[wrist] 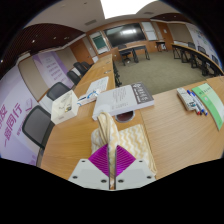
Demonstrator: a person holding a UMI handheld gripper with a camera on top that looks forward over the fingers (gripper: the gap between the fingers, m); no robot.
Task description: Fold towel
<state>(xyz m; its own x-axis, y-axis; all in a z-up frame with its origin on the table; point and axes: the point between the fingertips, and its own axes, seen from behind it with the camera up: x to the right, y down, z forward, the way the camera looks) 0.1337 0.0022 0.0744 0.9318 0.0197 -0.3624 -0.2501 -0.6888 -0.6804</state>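
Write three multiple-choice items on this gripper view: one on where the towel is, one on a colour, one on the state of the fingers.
1. Where is the towel?
A. pinched between the fingers and lifted off the table
B. draped over a chair
C. on the floor

2. What colour are the finger pads?
A. green
B. magenta
C. yellow

3. How does the gripper stand?
A. wide open with nothing between the fingers
B. out of view
C. shut on the towel

Key: 1 A, the beige cloth rises from between the fingers above the wooden table. 2 B, both inner faces show magenta. 3 C, the pads meet with the cloth caught between them.
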